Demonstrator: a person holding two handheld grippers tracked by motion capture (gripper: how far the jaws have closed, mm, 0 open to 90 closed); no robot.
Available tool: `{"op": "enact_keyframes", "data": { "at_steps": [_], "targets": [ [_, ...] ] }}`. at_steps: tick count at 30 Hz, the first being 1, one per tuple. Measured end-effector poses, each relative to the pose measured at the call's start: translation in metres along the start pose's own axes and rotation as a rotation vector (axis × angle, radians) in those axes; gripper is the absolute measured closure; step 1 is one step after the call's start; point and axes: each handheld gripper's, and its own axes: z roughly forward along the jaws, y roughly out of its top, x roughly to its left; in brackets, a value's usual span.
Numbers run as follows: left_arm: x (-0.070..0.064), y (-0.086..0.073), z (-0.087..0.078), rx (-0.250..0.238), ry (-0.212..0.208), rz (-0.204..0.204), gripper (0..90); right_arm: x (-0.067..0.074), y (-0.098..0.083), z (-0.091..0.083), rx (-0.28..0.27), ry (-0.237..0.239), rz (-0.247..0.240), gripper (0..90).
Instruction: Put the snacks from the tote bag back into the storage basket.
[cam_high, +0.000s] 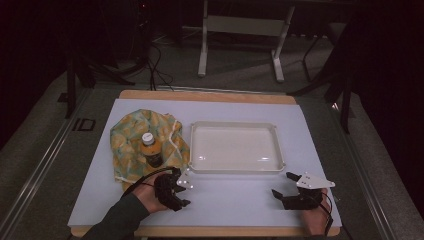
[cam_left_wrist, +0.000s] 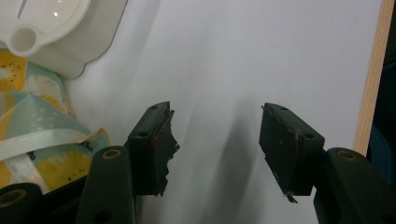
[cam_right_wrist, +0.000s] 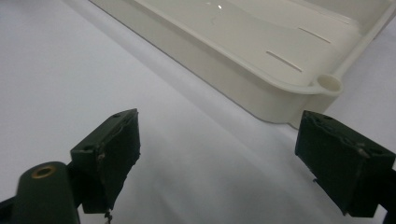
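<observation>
1. We see the left gripper (cam_high: 176, 189) just in front of the white tray (cam_high: 234, 148), by its near left corner. Its fingers (cam_left_wrist: 152, 149) are wide apart and hold nothing.
2. The right gripper (cam_high: 289, 186) sits in front of the tray's near right corner. Its fingers (cam_right_wrist: 112, 154) are wide apart too, with nothing between them.
3. A small bottle (cam_high: 150, 149) with a white cap stands on a yellow and green cloth (cam_high: 131, 140), just left of the tray.
4. The tray rests on a white sheet (cam_high: 235, 195) on the wooden bench (cam_high: 210, 95).
5. Behind the tray the room is dark, with a grey floor (cam_high: 240, 60).
</observation>
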Motion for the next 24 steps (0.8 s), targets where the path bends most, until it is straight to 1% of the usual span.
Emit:
{"op": "enact_keyframes", "data": {
  "at_steps": [3, 11, 21, 24],
  "targets": [
    [0.0, -0.001, -0.001, 0.021, 0.004, 0.016, 44.1, 0.0, 0.0, 0.0, 0.0, 0.0, 0.001, 13.8],
    [0.002, -0.002, -0.005, 0.04, -0.006, 0.02, 44.3, 0.001, 0.0, 0.0, 0.001, -0.003, 0.001, 13.8],
    [0.005, 0.0, -0.012, 0.089, -0.016, 0.045, 44.3, 0.0, 0.0, 0.0, -0.001, -0.003, 0.0, 13.8],
    [0.006, -0.001, -0.016, 0.087, -0.023, 0.046, 44.0, 0.0, 0.0, 0.0, 0.0, -0.004, 0.002, 13.8]
  ]
}}
